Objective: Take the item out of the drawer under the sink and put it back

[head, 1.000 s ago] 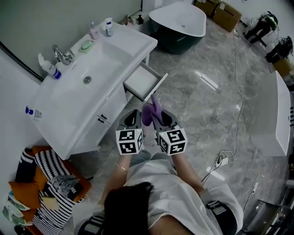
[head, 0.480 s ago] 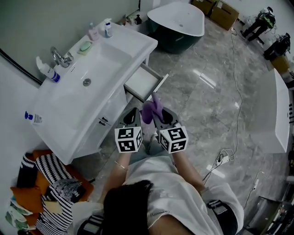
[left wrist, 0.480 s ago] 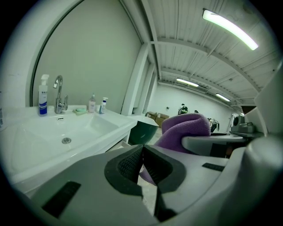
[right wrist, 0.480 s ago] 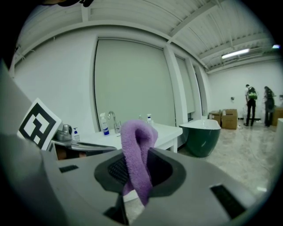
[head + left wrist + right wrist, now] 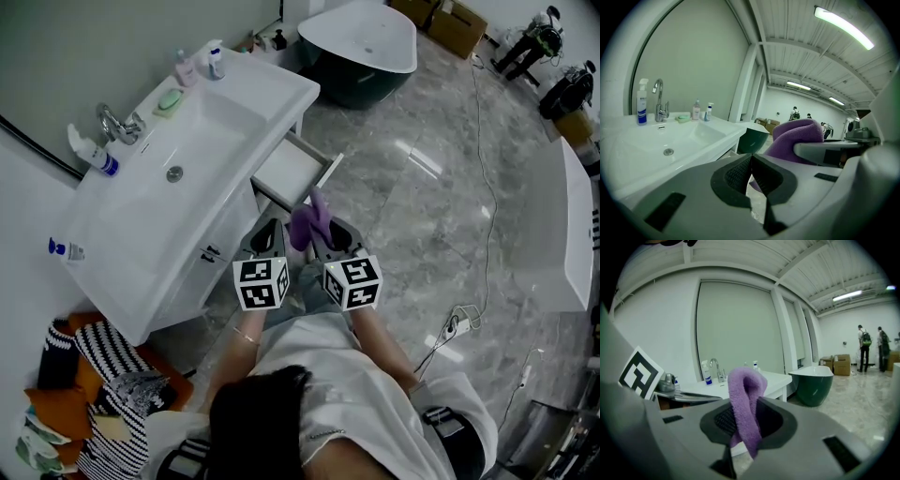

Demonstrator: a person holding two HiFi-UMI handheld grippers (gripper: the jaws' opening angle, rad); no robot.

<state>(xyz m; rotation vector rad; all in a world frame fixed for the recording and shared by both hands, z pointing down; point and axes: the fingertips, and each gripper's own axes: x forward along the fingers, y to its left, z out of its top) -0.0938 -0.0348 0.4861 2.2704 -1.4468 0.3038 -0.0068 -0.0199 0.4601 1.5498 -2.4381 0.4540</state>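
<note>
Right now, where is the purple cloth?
The purple cloth is near the head view's centre, clamped in the right gripper, just short of the open drawer under the sink.
</note>
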